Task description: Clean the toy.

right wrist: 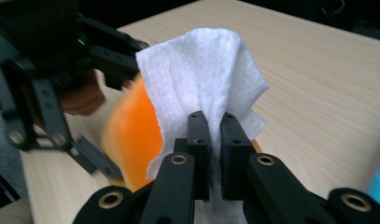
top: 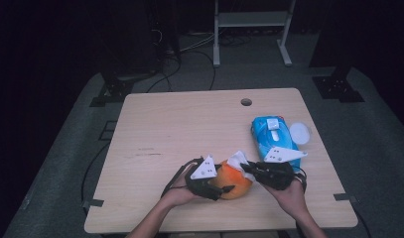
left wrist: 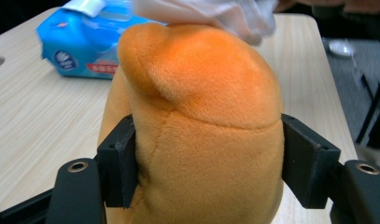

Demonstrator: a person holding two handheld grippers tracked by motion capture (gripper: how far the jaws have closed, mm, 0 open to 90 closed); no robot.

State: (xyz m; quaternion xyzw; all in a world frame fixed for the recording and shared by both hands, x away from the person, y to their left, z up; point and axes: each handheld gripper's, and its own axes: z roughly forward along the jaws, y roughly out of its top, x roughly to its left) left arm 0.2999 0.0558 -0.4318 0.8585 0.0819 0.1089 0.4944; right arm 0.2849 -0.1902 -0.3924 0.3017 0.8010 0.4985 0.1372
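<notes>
On the left side of the wooden table [top: 155, 129] I am holding my left gripper [top: 213, 187] near the front edge, and its two black jaws are standing about half open and pressing into both sides of the orange plush toy [top: 233, 182]. In the left gripper view I am seeing the soft fabric of the toy [left wrist: 197, 116] bulging between the pads, so the grip is firm. The toy is sitting on the table near the front edge, a little right of the middle, between my two hands. Going to the right, my right gripper [top: 248, 169] is pointing toward the toy from the other side. Its jaws are almost fully together and are pinching a white wipe [top: 238, 159]; in the right gripper view the wipe [right wrist: 204, 81] is rising up from between the fingers [right wrist: 198, 140] and is lying against the upper side of the toy [right wrist: 134, 140], touching it. Farther right and a little behind my right hand, the blue pack of wet wipes [top: 274, 136] is lying flat on the table, and just beside it, near the right edge, a small round white lid [top: 300, 132] is lying.
</notes>
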